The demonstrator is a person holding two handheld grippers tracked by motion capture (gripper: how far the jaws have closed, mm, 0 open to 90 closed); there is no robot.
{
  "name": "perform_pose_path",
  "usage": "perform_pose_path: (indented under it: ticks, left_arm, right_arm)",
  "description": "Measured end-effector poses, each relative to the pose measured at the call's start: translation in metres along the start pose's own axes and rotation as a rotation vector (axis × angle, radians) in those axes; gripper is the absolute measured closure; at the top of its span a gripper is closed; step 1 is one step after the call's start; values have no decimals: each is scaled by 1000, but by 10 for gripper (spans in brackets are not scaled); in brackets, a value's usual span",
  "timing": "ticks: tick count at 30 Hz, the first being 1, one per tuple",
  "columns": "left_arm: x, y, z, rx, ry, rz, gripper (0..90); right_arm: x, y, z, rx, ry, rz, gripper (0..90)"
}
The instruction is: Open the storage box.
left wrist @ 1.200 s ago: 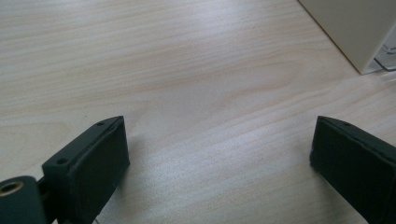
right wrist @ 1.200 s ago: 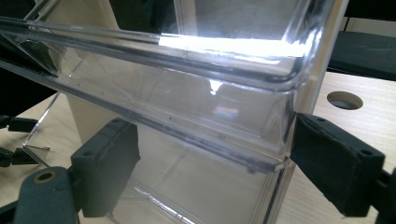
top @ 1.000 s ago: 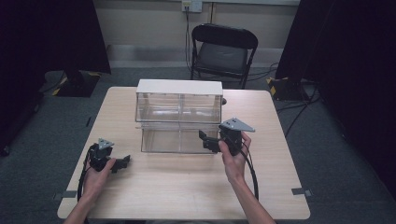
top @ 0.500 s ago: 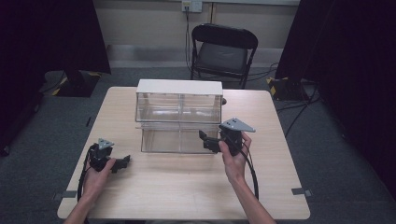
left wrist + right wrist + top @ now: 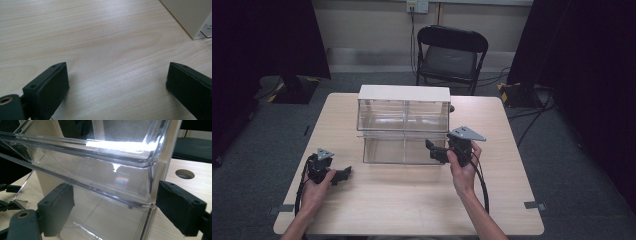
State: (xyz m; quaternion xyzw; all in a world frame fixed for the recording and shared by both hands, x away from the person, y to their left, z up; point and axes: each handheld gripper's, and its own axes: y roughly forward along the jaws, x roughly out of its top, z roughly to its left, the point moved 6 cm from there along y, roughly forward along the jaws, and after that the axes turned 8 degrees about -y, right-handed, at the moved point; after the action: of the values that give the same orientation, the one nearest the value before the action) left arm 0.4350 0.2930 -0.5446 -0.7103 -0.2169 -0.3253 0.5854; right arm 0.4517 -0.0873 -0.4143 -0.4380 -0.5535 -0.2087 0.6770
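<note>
The right hand-held gripper (image 5: 432, 150) has just been parting its jaws around the clear drawer (image 5: 404, 149); the left hand-held gripper (image 5: 343, 174) rests wide open on the counter (image 5: 412, 200).

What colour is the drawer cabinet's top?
White top over clear drawers; best in the high view.

A black folding chair (image 5: 452, 55) stands on grey carpet (image 5: 562, 150) at twelve o'clock beyond the table (image 5: 412, 200); cables (image 5: 537, 107) trail at two o'clock.
</note>
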Motion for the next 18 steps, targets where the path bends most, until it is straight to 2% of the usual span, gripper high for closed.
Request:
perform_pose_path:
  ticks: [18]
  left_arm:
    - [0, 0, 0, 0, -1, -2, 41]
  right_arm:
    - [0, 0, 0, -5, 2, 2, 138]
